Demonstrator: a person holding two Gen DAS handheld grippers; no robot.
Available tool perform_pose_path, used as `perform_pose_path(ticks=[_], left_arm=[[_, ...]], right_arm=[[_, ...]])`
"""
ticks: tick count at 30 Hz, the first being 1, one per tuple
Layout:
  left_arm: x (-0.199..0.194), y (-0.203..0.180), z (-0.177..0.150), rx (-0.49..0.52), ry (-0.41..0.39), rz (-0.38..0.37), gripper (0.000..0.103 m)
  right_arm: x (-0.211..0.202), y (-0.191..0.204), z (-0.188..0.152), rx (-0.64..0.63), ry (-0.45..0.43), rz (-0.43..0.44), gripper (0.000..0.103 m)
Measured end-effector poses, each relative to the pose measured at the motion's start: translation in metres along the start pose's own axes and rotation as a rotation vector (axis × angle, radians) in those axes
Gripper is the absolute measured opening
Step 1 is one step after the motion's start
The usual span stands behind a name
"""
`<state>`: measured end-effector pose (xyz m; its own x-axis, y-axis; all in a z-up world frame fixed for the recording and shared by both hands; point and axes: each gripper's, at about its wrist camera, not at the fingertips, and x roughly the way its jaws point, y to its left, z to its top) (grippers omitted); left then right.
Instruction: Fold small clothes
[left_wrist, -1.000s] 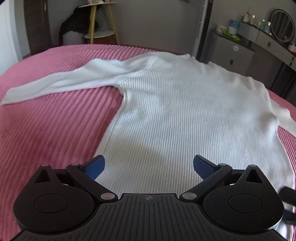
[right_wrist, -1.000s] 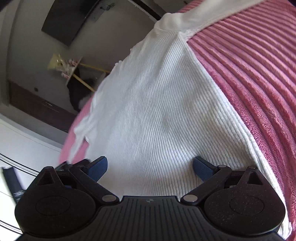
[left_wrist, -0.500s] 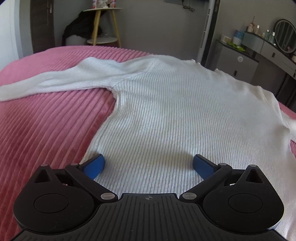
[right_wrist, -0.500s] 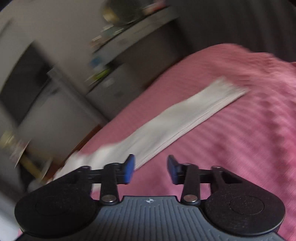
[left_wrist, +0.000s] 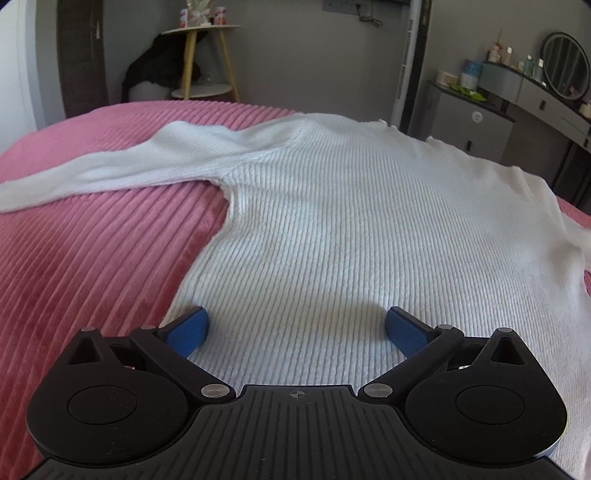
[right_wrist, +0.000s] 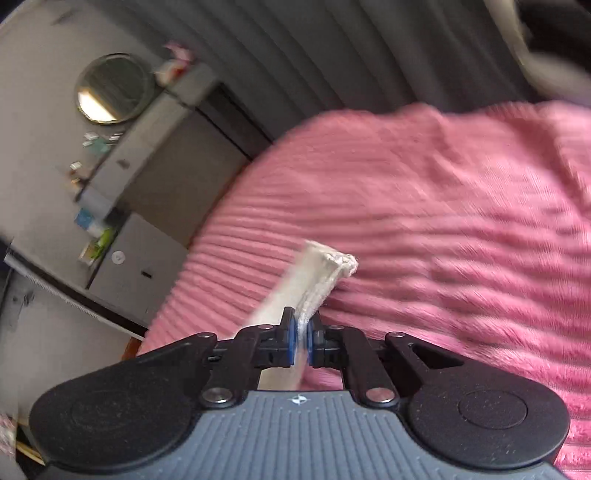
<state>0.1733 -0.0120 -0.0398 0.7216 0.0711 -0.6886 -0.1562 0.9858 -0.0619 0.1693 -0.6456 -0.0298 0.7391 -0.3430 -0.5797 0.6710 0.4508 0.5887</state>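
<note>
While our right gripper (right_wrist: 300, 341) pinches the white sleeve end (right_wrist: 314, 280) between its blue pads (right_wrist: 290, 339), the fold that comes next, as we judge it, turns on how that sleeve runs away from the jaws: in the right wrist view it leaves the closed pads at about twelve o'clock and leans toward one, its long axis pointing up and slightly right, the cuff bunched at the far tip and the rest of the strip dropping below the pads toward six, where the gripper body hides it. The pink ribbed bedspread (right_wrist: 443, 221) lies behind and to the right, from one round to four o'clock, and the picture is blurred, so we cannot tell whether the cuff clears the cover or brushes it. Nearest in the left wrist view, our left gripper (left_wrist: 297, 328) stands with its fingers (left_wrist: 190, 326) spread wide and nothing between them but the knit lying flat beneath; whether the tips touch the hem we cannot tell. From there the white ribbed sweater (left_wrist: 351, 221) spreads away toward twelve o'clock, body lengthwise along our line of sight, neckline at the far edge of the bed. Its other sleeve (left_wrist: 110, 170) stretches out flat toward ten o'clock across the bedspread. The right hand, already holding cloth, is the one placed to carry its sleeve over the body; the left is nearer the hem.
</note>
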Motion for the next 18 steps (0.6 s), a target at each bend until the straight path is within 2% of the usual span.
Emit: perform_pose_path(ticks=[4,7,10,12,15,18], left_arm=[[-0.004,-0.007,-0.001,0.048,-0.008,0.026,0.103],[-0.007,-0.006,0.002,0.062,0.002,0.012,0.103],[-0.014,0.004,0.005,0.028,0.002,-0.033,0.103],[-0.019,0.011,0.008,0.011,-0.021,-0.054,0.103],[-0.028,0.022,0.015,0.0,-0.058,-0.07,0.103],[-0.028,0.035,0.018,-0.019,-0.074,-0.087,0.103]], right_arm=[[-0.037,0.08,-0.016,-0.298,-0.1,0.112,0.006],[-0.072,0.15,-0.048,-0.488,-0.14,0.281,0.006],[-0.097,0.208,-0.094,-0.616,-0.109,0.438,0.006],[-0.104,0.241,-0.133,-0.694,-0.065,0.505,0.006],[-0.103,0.277,-0.198,-0.81,-0.016,0.536,0.006],[-0.093,0.298,-0.264,-0.905,0.058,0.532,0.006]])
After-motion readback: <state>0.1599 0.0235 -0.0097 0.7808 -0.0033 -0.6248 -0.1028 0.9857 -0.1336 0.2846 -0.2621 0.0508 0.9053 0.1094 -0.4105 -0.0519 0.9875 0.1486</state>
